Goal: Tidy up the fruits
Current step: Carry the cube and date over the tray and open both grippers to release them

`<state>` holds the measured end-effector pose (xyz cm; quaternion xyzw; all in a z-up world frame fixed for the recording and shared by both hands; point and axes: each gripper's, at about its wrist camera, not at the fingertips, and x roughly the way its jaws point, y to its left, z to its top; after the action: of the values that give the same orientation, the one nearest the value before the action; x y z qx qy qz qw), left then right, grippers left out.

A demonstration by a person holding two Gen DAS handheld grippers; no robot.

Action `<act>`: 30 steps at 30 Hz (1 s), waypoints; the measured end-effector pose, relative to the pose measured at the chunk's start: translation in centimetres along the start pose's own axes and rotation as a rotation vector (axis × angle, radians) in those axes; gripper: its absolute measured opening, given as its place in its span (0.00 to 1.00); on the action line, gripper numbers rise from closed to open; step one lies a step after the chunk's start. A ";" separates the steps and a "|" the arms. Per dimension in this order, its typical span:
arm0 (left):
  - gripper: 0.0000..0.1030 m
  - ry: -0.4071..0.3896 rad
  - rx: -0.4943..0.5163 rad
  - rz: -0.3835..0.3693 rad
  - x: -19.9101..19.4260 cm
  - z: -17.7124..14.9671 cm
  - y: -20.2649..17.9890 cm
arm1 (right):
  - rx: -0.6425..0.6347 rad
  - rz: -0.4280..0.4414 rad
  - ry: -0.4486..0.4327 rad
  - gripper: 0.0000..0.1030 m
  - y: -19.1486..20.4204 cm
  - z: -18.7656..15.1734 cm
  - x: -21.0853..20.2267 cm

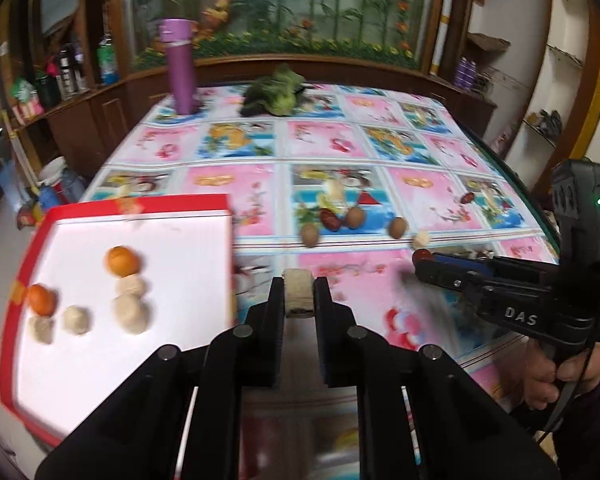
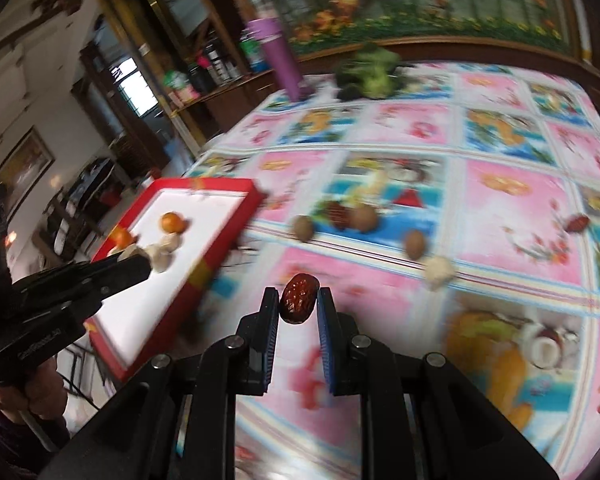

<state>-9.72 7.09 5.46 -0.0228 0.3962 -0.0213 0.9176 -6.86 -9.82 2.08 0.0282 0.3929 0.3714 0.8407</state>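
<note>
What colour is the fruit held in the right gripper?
Dark red-brown, wrinkled: the fruit in the right gripper, clearest in the right wrist view.

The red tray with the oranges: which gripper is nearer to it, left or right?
Left. The left gripper, shut on a pale fruit piece, is beside the red tray; the right gripper, holding a red date, is farther out over the tablecloth.

I saw a glossy, colourful plastic tablecloth (image 1: 340,184), a red cardboard tray with smooth white bottom (image 1: 172,248), a wrinkled shiny dark-red date (image 2: 298,298), a rough pale fruit piece (image 1: 299,294) and matt black plastic fingers (image 1: 274,308).
</note>
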 end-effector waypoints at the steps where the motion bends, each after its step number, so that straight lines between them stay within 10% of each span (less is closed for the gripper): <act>1: 0.15 -0.005 -0.012 0.007 -0.3 -0.2 0.7 | -0.027 0.007 0.006 0.17 1.3 0.3 0.4; 16: 0.15 -0.028 -0.207 0.132 -3.0 -4.5 11.3 | -0.195 0.073 0.061 0.17 11.0 2.3 6.3; 30: 0.15 -0.009 -0.194 0.156 -1.0 -2.7 13.9 | -0.151 0.035 0.132 0.17 10.7 3.4 11.5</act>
<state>-12.05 20.95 3.49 -0.0806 0.3930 0.0884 0.9117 -6.21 6.13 0.69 -0.0530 0.4179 0.4156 0.8062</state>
